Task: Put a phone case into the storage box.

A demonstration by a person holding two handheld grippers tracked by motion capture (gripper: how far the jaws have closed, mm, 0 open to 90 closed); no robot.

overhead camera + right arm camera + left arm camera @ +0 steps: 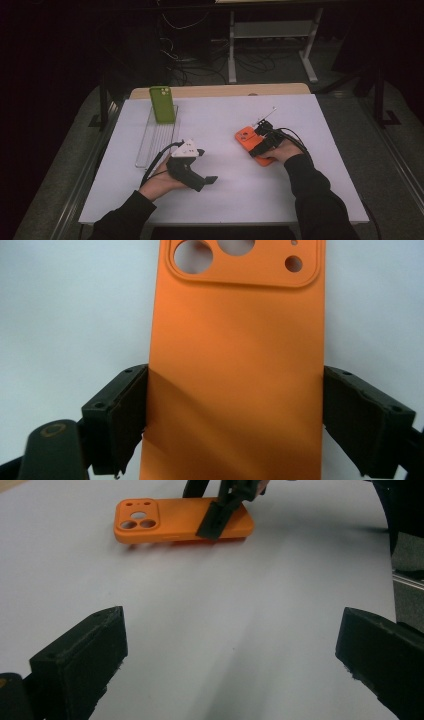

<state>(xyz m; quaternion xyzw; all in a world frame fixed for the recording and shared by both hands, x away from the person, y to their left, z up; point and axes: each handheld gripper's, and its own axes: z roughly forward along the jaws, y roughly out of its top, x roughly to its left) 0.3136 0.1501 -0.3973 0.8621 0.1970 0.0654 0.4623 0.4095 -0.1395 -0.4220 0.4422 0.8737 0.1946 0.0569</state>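
Grasping comes first: my right tool (263, 136) straddles the orange case (235, 360), lying flat on the surface (225, 125) at right, pads touching both long edges. Next I should clamp firmly and lift level. My left tool (192, 167) hangs released, well apart.

I work in a dim lab or test room. My white tabletop (215, 195) stands on grey carpet. Behind it, loose cables (200, 65) trail across the floor beside a white metal equipment frame (272, 37).
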